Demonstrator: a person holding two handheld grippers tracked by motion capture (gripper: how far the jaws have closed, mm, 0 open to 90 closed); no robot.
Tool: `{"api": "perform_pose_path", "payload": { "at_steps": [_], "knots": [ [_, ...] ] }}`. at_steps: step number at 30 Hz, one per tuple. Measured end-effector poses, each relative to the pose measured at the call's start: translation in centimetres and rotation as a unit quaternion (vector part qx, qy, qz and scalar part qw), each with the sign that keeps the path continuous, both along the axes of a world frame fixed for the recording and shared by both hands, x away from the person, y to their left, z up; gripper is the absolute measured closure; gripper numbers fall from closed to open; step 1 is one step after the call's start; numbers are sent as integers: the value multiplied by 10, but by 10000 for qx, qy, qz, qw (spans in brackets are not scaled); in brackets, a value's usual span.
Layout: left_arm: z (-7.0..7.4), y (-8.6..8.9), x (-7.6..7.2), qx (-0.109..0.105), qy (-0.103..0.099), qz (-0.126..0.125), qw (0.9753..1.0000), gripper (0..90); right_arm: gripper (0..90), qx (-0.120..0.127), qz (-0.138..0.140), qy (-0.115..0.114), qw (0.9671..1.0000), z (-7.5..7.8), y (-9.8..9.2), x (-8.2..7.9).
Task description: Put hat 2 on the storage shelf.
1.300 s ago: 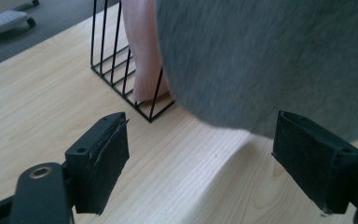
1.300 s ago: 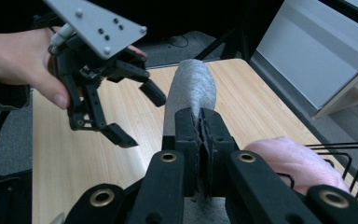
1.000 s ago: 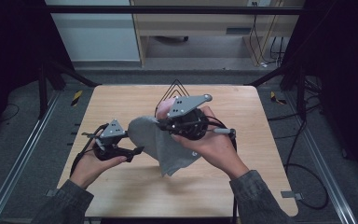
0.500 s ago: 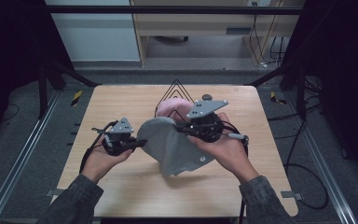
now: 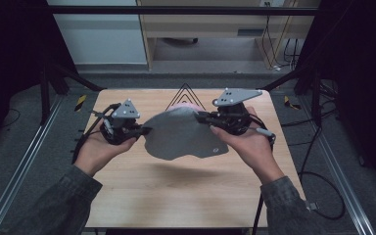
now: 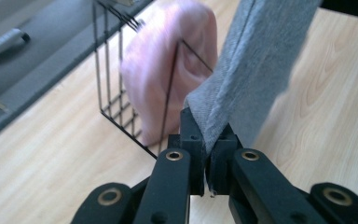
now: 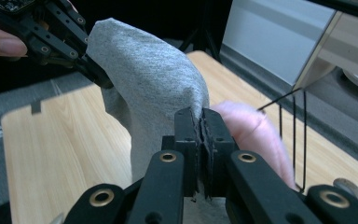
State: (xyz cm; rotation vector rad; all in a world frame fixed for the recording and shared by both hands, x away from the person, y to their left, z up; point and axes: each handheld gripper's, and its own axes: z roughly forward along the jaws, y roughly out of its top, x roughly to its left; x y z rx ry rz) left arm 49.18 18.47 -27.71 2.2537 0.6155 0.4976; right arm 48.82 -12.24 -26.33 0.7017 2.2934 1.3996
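1. My left gripper (image 5: pixel 144 130) is clamped on the grey cloth's (image 5: pixel 181 134) left edge.
2. My right gripper (image 5: pixel 201 117) is pinched on its far-right edge.
3. Cloth hangs above the wooden table (image 5: pixel 176 196), centre-far.
4. Pink cloth (image 6: pixel 168 70) sits in the wire rack (image 6: pixel 116 70) behind.

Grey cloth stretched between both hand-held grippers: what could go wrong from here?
1. Each hand-held gripper, left and right, pinches only the edge of the grey cloth; more tension could pull it free.
2. The cloth hangs close to the black wire rack holding the pink cloth; it might snag a wire or drag the rack if swung that way.
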Motion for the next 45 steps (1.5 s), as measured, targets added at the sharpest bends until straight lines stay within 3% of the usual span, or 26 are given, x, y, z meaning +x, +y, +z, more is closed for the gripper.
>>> {"api": "perform_pose_path", "payload": {
  "at_steps": [4,10,27,30,38,42,45],
  "knots": [
    [23,-4,8,-23,-134,24,9999,868,867,134,-54,-40,9999,16,-6,7],
    [52,-8,17,-254,-328,84,9991,869,867,331,-121,-72,9994,38,-13,17],
    [97,-24,53,-498,-615,186,9967,870,867,667,-410,-147,9968,78,-30,57],
    [102,-25,60,-602,-677,219,9956,870,866,729,-446,-160,9962,82,-31,65],
    [113,-35,85,-631,-836,345,9939,870,866,935,-538,-231,9939,91,-39,92],
    [107,-40,99,-523,-863,419,9940,870,865,1000,-609,-160,9930,83,-41,116],
    [100,-40,108,-489,-815,456,9944,870,865,987,-651,-120,9929,78,-41,125]
  ]
}}
